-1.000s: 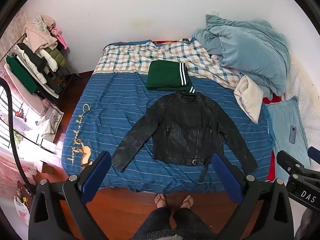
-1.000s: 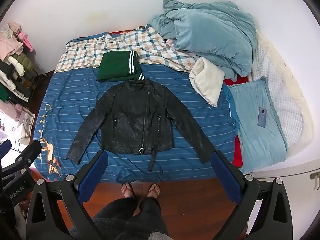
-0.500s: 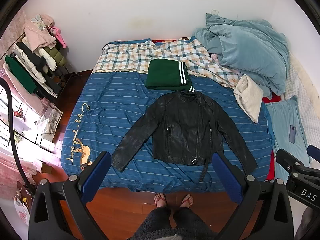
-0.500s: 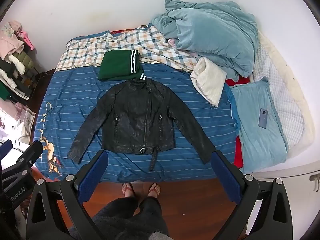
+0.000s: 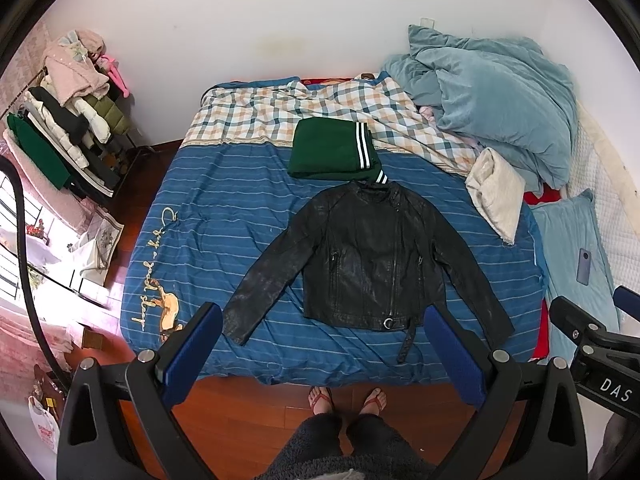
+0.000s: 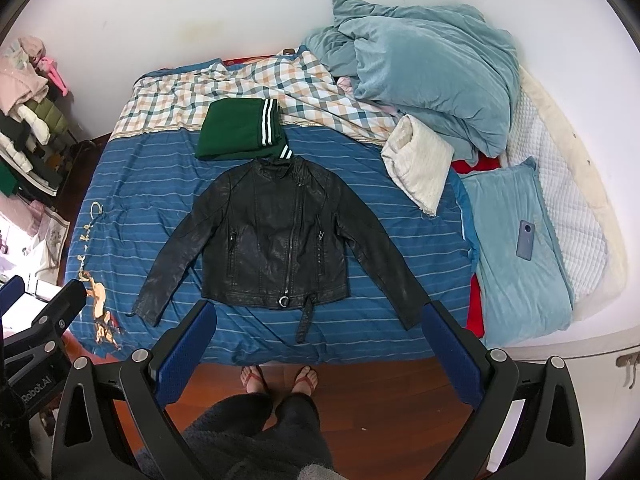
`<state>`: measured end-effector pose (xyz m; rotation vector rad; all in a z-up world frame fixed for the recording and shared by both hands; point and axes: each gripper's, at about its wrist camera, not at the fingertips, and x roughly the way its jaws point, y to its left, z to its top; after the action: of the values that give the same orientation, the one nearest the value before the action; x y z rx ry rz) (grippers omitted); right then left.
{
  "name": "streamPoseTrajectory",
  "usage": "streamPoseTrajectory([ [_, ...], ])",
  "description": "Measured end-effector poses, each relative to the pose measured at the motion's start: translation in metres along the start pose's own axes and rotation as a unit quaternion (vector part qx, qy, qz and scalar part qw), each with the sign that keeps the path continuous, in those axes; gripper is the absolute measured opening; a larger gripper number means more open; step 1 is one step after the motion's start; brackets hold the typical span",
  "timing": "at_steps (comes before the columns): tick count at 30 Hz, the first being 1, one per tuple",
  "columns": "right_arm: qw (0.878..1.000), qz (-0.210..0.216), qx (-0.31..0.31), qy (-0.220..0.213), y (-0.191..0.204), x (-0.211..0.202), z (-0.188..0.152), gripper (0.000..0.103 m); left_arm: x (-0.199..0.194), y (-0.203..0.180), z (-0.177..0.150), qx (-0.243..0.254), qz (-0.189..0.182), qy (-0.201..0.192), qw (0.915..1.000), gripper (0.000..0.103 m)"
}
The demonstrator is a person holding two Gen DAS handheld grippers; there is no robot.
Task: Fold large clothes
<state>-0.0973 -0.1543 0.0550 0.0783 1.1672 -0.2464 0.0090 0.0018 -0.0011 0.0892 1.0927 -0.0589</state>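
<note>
Step in hand: the start of the fold, judging by the layout; the black leather jacket (image 5: 372, 256) lay spread flat and face up, zipped, both sleeves angled outward, nothing folded yet.
Jacket position: centre of the frame in both views, on the blue striped bedspread (image 5: 224, 216), its collar just touching a folded green garment (image 5: 332, 154) above it.
Left gripper (image 5: 320, 344): fingers spread wide, holding nothing, raised well above the bed near the lower edge of the frame.
Right gripper (image 6: 316, 340): fingers likewise wide and empty, hovering over the foot of the bed.
Person: stood at the bed's foot, sandalled feet (image 6: 280, 378) on the wooden floor.
Next move, as a judgement: each gripper would need to descend to a sleeve cuff, at lower left and lower right of the jacket, and pinch it to draw the sleeve across the chest.
Caution: the loose belt strap (image 6: 306, 316) at the hem could trail.
</note>
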Motion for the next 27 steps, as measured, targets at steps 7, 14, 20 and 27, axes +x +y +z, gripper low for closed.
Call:
streamPoseTrajectory([
  [7,1.000,0.001,-0.001,0.002,0.0012,0.0014,0.0016,0.103,-0.0002,0.0005,-0.0011,-0.002,-0.001,0.000,1.0000,0.103],
  [14,1.000,0.001,-0.001,0.001,0.0043,0.0027,0.0022,0.103,-0.0012,-0.0021,0.0002,-0.001,0.000,-0.005,1.0000,0.103],
  [20,1.000,0.002,-0.002,0.001,0.0053,0.0044,0.0033,0.103,-0.0014,-0.0061,-0.0016,0.000,0.000,-0.006,1.0000,0.103],
  [27,1.000,0.002,-0.002,0.000,0.0054,0.0040,0.0043,0.103,0.0000,-0.0021,0.0024,-0.002,-0.001,-0.005,1.0000,0.103],
])
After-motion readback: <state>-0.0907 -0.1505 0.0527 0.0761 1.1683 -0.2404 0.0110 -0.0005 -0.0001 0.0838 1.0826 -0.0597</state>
